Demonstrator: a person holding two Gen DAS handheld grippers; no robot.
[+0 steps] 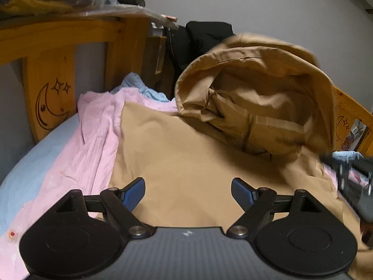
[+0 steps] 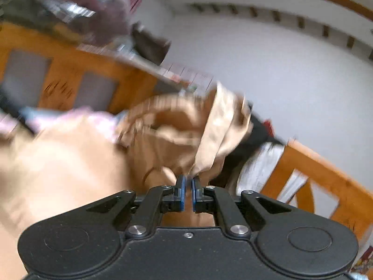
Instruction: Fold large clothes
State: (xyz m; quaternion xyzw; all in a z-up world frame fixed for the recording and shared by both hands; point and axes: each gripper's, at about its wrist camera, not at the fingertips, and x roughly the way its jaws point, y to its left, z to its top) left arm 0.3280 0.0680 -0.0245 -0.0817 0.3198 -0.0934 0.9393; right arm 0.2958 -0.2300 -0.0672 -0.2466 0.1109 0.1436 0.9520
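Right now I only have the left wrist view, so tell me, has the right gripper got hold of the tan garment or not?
Observer: Yes. The right gripper is shut on a gathered edge of the tan garment.
Operator: Okay, and what's behind that raised part?
Observer: In the right wrist view, something black lies behind the fold, by the wooden bed rail.
Operator: And my left gripper?
Observer: The left gripper is open above flat tan cloth, holding nothing. That much your view shows too.
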